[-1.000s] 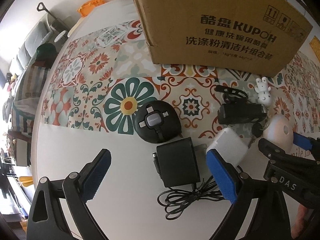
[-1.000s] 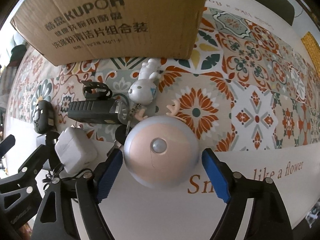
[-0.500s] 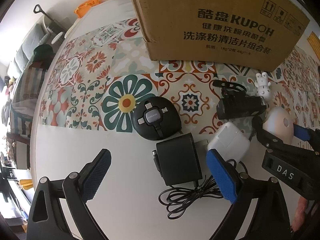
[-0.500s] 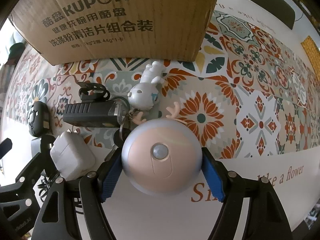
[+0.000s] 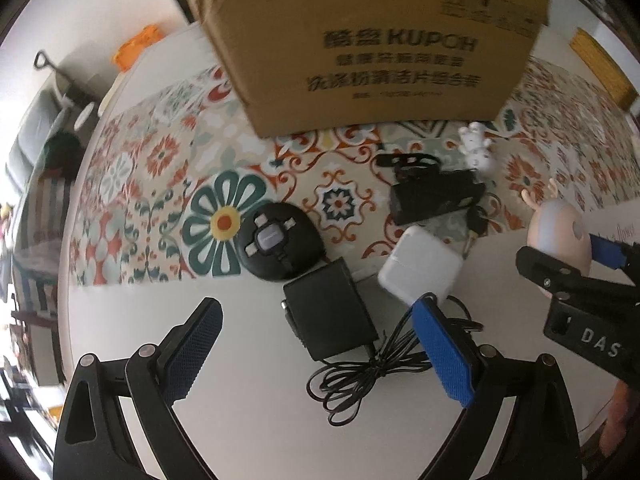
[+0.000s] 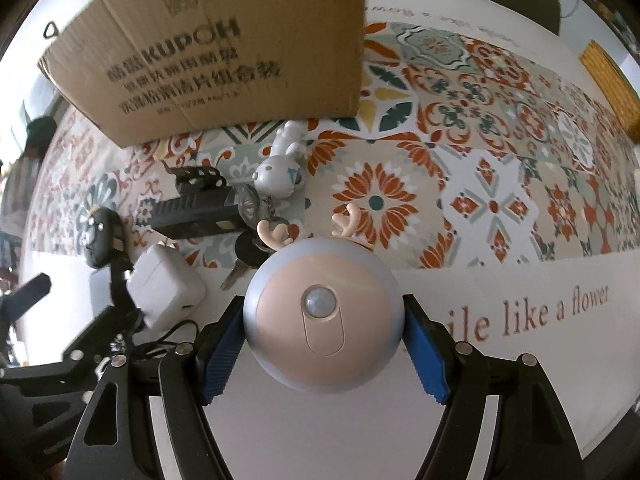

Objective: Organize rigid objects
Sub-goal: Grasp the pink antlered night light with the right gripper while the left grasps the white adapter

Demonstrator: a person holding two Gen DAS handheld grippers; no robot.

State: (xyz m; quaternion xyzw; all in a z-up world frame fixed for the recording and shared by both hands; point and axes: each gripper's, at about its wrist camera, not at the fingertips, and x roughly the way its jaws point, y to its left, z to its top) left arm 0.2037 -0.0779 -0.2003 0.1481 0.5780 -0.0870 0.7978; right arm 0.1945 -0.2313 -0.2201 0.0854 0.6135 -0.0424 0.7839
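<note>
Your right gripper (image 6: 322, 344) has closed its jaws onto the round antlered night light (image 6: 322, 316), lower centre. Your left gripper (image 5: 316, 354) stands wide, gripping nothing, over the black adapter (image 5: 330, 314).

That round pink-and-grey night light (image 6: 322, 320) with little antlers is sitting clamped between blue pads, while the white charger (image 5: 420, 270), black adapter (image 5: 330, 314), round black hub (image 5: 278, 236) and bunny figurine (image 6: 282, 168) are lying near the cardboard box (image 5: 372, 44).
</note>
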